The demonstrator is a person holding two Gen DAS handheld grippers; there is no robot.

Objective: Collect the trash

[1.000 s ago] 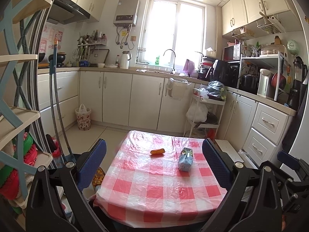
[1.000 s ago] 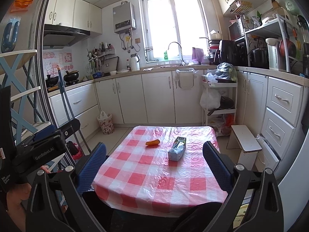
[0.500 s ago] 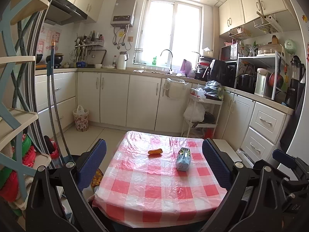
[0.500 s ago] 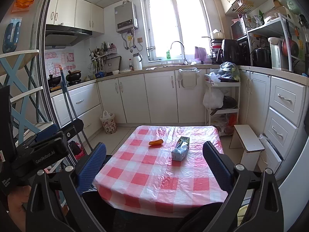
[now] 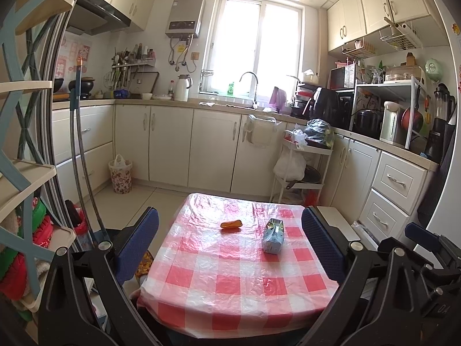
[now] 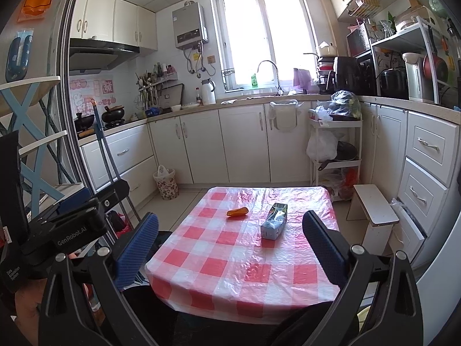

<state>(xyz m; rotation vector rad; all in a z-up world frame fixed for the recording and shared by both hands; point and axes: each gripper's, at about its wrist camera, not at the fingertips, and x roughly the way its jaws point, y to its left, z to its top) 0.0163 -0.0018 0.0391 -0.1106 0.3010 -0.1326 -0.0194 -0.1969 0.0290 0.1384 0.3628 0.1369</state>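
Note:
A small table with a red and white checked cloth stands in front of me. On it lie an orange wrapper and, to its right, a pale blue and silver carton on its side. My left gripper is open, held above the table's near edge with nothing between its blue pads. My right gripper is open too, equally short of the trash. A flowered waste bin with a white bag stands on the floor by the left cabinets.
White kitchen cabinets run along the back and right walls. A white trolley with bags stands behind the table, a low white stool to its right. A blue and cream rack fills the left side; a mop pole leans there.
Both views have tilted up slightly, so the table sits a little lower in frame. The wrapper and carton have not moved, and both grippers stay open.

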